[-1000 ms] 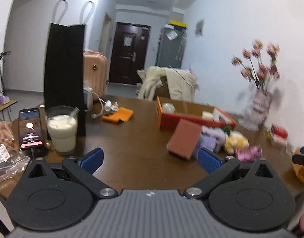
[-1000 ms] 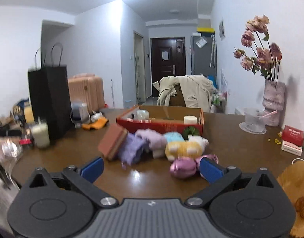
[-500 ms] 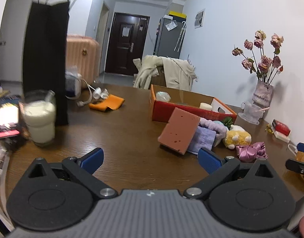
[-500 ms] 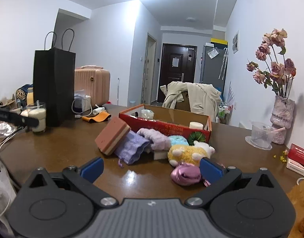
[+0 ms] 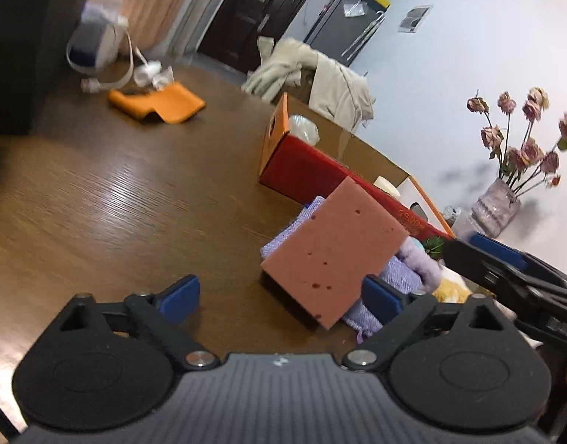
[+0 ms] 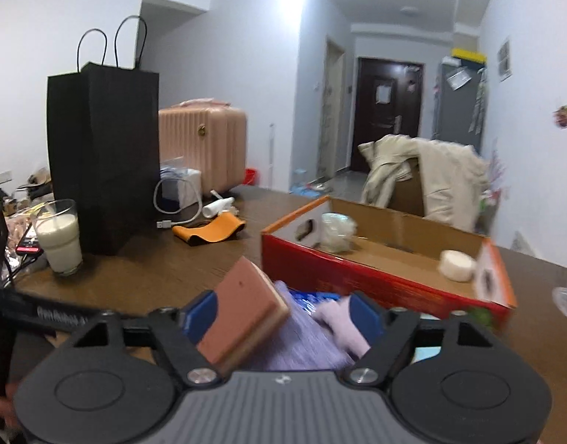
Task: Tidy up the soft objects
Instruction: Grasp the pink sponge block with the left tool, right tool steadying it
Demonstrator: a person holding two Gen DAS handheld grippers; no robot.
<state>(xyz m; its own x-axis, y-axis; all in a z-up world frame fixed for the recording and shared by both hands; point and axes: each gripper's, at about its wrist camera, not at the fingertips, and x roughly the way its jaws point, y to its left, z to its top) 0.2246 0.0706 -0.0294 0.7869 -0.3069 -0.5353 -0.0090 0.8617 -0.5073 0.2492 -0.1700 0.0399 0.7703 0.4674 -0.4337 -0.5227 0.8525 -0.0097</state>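
Pink and spongy, the flat foam block (image 5: 335,255) leaned on the purple fuzzy cloth (image 6: 301,340) by the red cardboard box (image 6: 361,277). Both tongs had just come close and begun closing. The right tongs (image 6: 283,314) straddled block and cloth, not yet pinching. The left tongs (image 5: 279,296) gaped, empty, just before the block.

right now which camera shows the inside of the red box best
The right wrist view: it looks down into the red box, showing its cardboard floor, a pale wrapped bundle and a white roll. The left wrist view catches mostly its outer red wall and only a narrow strip of the inside.
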